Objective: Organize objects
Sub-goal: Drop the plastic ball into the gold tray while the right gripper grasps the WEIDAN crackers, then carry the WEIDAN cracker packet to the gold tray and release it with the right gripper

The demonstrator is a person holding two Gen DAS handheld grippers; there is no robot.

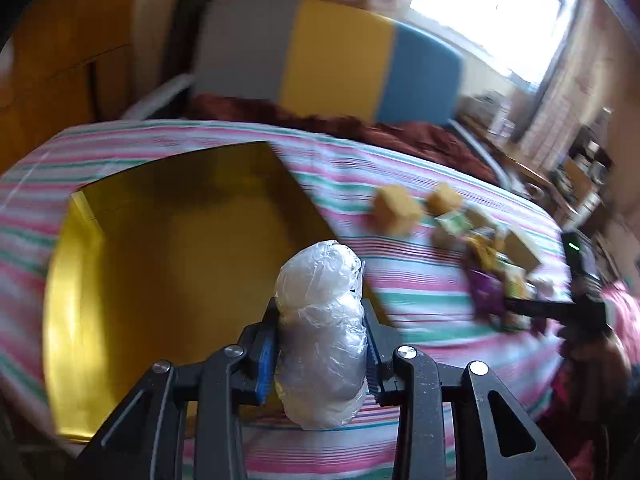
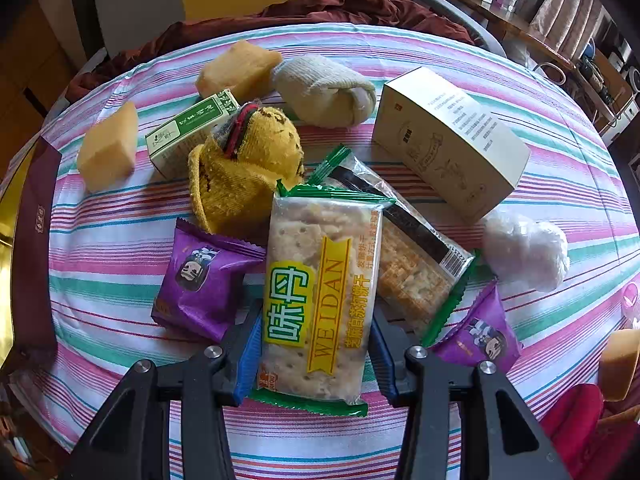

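The left claw (image 1: 322, 344) pinches a clear plastic-wrapped bundle (image 1: 322, 336) beside the open gold-lined box (image 1: 160, 264) on the striped surface (image 1: 420, 304). The right claw (image 2: 316, 344) grips the Weidan cracker packet (image 2: 320, 300), seemingly pressed on both sides, amid purple snack packs (image 2: 204, 280) and a yellow sock (image 2: 248, 168).

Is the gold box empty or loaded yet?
Empty as far as visible: the gold box shows only bare lining. The plastic-wrapped bundle is clamped in the left gripper, above it.
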